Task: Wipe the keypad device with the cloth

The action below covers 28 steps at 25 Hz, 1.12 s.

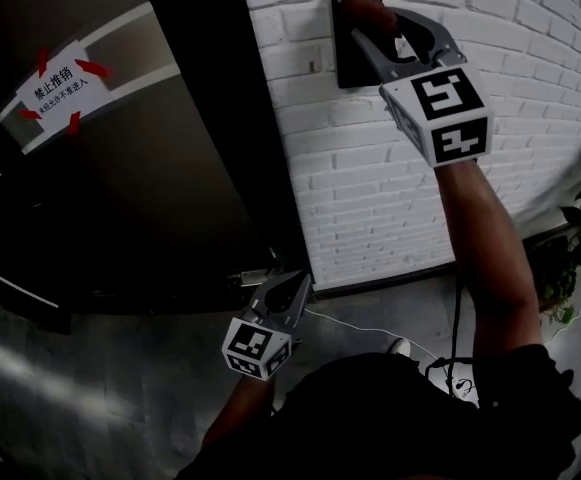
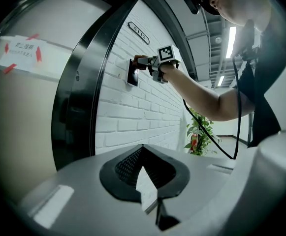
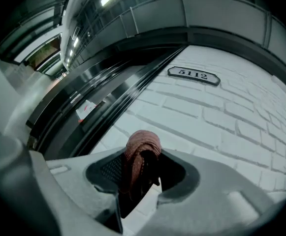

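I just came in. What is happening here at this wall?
A person is wiping the dark keypad device on the white brick wall. The right gripper is shut on a reddish-brown cloth and holds it at the device's top edge. The left gripper hangs low near the door, shut and empty.

We see a dim, murky head view; both gripper views bow strongly toward black edges, and ceiling strip lights glare brightly overhead.

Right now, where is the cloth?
In the head view, upper right: the cloth is clamped in the right gripper, at the top of the keypad device on the white brick wall.
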Each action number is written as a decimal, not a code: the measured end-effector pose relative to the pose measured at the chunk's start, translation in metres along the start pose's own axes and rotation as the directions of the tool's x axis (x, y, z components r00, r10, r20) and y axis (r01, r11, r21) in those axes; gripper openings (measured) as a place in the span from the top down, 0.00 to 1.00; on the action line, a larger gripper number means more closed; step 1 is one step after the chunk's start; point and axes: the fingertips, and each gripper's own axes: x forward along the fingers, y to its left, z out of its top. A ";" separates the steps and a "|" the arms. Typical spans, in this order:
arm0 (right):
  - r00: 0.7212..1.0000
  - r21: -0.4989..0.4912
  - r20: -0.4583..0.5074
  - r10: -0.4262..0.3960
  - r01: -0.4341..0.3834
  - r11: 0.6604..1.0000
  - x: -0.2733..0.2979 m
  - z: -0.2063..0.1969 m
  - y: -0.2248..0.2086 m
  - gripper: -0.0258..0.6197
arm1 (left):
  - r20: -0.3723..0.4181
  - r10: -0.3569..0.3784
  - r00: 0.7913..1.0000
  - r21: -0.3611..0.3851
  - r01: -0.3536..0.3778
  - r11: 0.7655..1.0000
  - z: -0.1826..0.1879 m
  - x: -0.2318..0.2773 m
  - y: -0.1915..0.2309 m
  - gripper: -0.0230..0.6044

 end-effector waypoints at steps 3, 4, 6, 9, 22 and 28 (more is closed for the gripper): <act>1.000 -0.016 0.000 -0.012 0.012 1.000 0.010 0.006 -0.007 0.73 | -0.004 -0.004 1.000 -0.020 0.004 1.000 0.000 0.000 -0.002 0.94; 1.000 -0.019 -0.002 -0.014 0.014 1.000 0.013 0.007 -0.008 0.73 | -0.001 -0.001 1.000 -0.016 0.001 1.000 0.000 0.000 0.000 0.94; 1.000 -0.019 -0.004 -0.014 0.014 1.000 0.018 0.006 -0.009 0.73 | 0.006 0.011 1.000 -0.004 -0.011 1.000 0.001 -0.002 0.003 0.94; 1.000 -0.014 0.000 -0.015 0.015 1.000 0.023 0.005 -0.009 0.73 | 0.007 0.018 1.000 -0.002 -0.018 1.000 0.000 -0.003 0.005 0.94; 0.999 -0.026 -0.005 -0.042 0.042 0.999 0.019 -0.010 -0.002 0.73 | 0.001 0.003 1.000 -0.006 -0.003 1.000 -0.001 0.000 0.005 0.94; 0.999 -0.021 -0.018 -0.035 0.035 0.999 0.016 -0.021 0.005 0.73 | -0.004 -0.002 1.000 -0.008 0.002 1.000 -0.002 0.001 0.003 0.94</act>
